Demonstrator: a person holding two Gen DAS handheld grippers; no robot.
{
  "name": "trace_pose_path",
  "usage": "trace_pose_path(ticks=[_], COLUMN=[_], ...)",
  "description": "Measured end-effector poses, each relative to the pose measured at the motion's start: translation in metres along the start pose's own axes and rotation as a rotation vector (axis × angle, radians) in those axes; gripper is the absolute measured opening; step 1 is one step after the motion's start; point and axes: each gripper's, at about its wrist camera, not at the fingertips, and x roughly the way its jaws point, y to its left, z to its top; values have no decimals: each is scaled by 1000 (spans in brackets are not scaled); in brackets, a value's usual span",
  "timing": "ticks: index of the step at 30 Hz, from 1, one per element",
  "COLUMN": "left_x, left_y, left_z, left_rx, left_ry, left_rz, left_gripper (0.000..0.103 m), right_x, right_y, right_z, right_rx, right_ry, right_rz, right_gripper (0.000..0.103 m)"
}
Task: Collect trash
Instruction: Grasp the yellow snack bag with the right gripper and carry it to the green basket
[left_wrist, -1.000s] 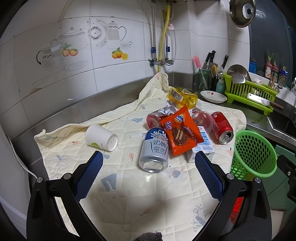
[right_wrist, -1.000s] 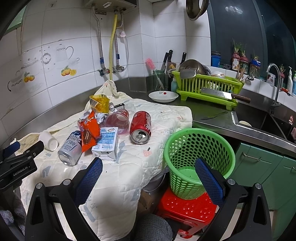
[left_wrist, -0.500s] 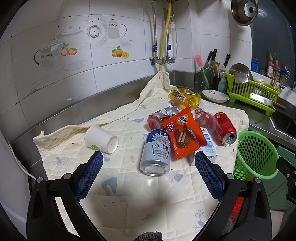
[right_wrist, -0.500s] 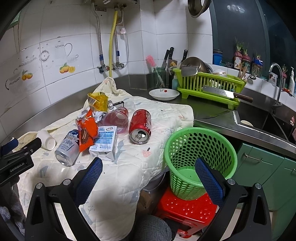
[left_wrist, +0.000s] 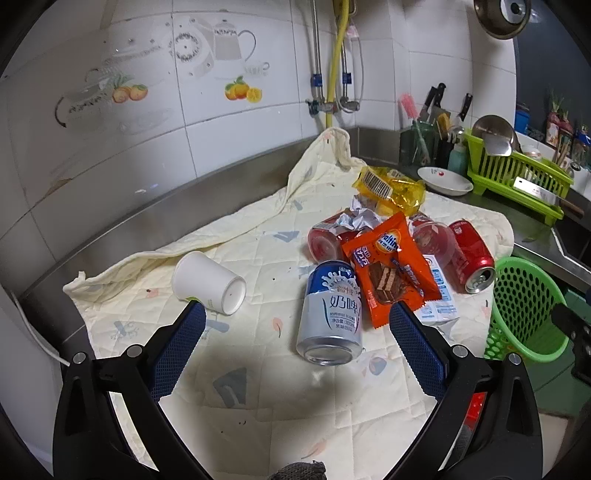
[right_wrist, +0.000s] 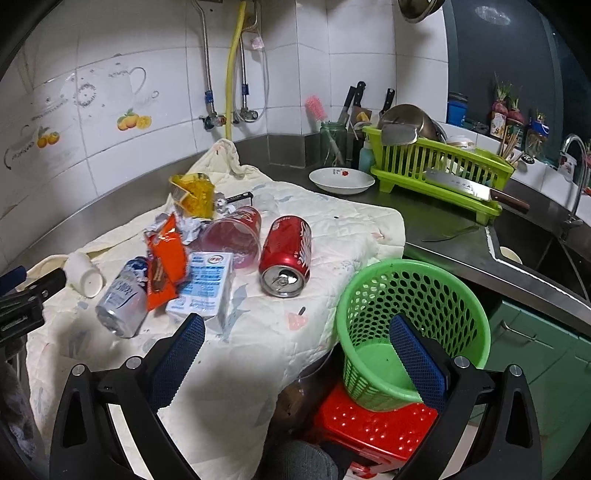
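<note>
Trash lies on a cream quilted cloth (left_wrist: 258, 387): a white paper cup (left_wrist: 208, 282) on its side, a blue-white can (left_wrist: 330, 312), an orange snack wrapper (left_wrist: 388, 269), a milk carton (right_wrist: 203, 286), a red can (right_wrist: 286, 254), a pinkish plastic cup (right_wrist: 232, 240), a yellow wrapper (left_wrist: 391, 188). A green mesh basket (right_wrist: 410, 328) stands on a red stool (right_wrist: 373, 432) beside the counter. My left gripper (left_wrist: 297, 321) is open, its fingers flanking the blue-white can from short of it. My right gripper (right_wrist: 297, 336) hangs open over the cloth's edge, next to the basket.
A white dish (right_wrist: 341, 181), a green dish rack (right_wrist: 436, 166) with a cleaver, a knife jar and a sink (right_wrist: 535, 251) occupy the steel counter on the right. Tiled wall and pipes (left_wrist: 332, 74) stand behind. Green cabinet doors (right_wrist: 535, 350) are below the sink.
Both grippers have moved forward toward the trash pile; the blue-white can now sits nearer between the left fingers. Nothing was taken hold of.
</note>
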Motion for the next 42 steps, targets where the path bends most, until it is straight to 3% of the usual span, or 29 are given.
trace_pose_path(ticks=[9,19,23,32,42], left_x=[26,42,47,59,63], left_y=[7,15,18,31,35], left_z=[17,26,28,29,25], left_rx=[-13,-30,-27,-49,-47], left_ry=[65,82,86,102,115], left_rz=[-42,-55,-51,-34,-39], left_gripper=[98,97,97,97,97], right_x=[59,121,126,129,173], right_y=[-4,3,12,69,117], right_z=[32,70,94,137,158], right_rx=[-28,-42,-46,-138,-283], right_ry=[103,192,173,125,151], right_rz=[54,74,106,305,344], right_gripper=[96,96,95,94,94])
